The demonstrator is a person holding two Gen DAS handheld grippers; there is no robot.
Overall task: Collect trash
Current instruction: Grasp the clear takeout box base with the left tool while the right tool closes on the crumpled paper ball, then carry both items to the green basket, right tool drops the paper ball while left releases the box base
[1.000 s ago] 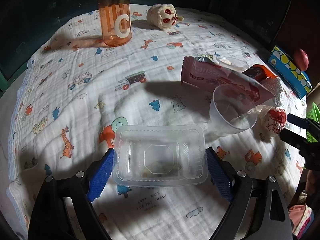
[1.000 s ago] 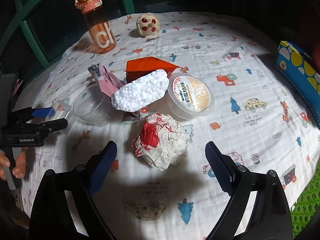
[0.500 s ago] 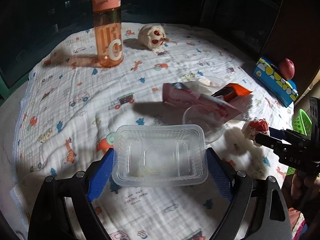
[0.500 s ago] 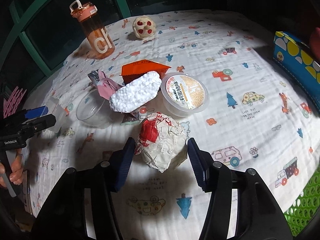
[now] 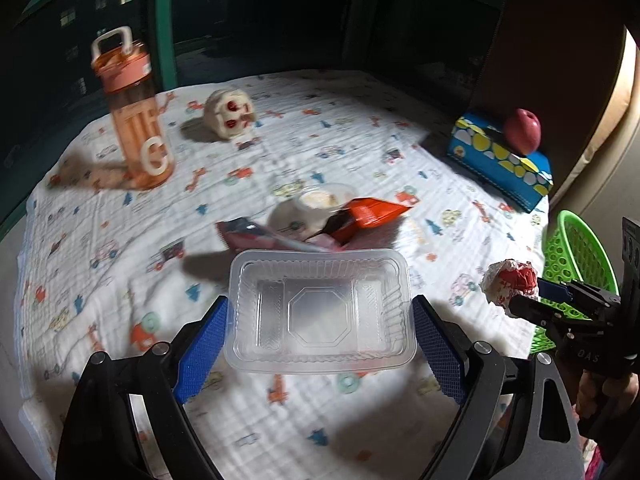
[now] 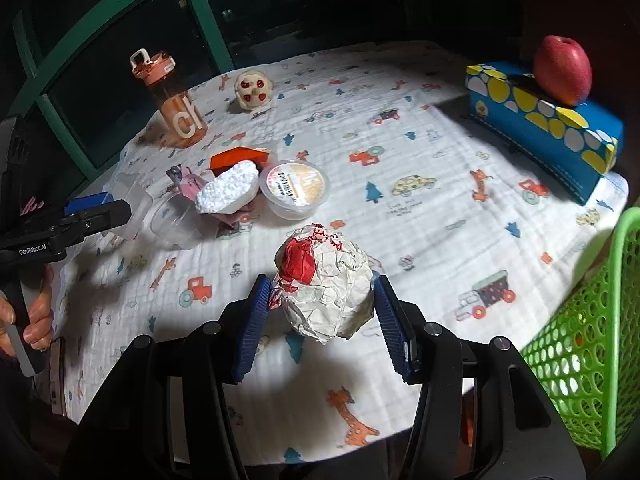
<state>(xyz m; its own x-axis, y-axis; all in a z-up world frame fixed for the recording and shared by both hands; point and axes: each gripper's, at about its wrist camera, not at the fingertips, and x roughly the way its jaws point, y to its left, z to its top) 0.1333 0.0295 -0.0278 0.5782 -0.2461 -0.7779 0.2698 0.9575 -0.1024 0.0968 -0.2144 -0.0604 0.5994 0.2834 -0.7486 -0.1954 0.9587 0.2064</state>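
The clear rectangular plastic tray is clamped between the left gripper pads above the cloth; the crumpled white-and-red paper ball is pinched by the right gripper. Both are best carried level toward the green perforated basket at 3 o'clock, with grip pressure maintained.

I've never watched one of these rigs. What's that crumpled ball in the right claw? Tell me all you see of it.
The paper ball looks like a crumpled food wrapper: off-white creased paper with a red patch and red print. It is roughly round and sits gripped between the right gripper's blue pads, apparently lifted off the cloth. The left view shows it near the green basket.
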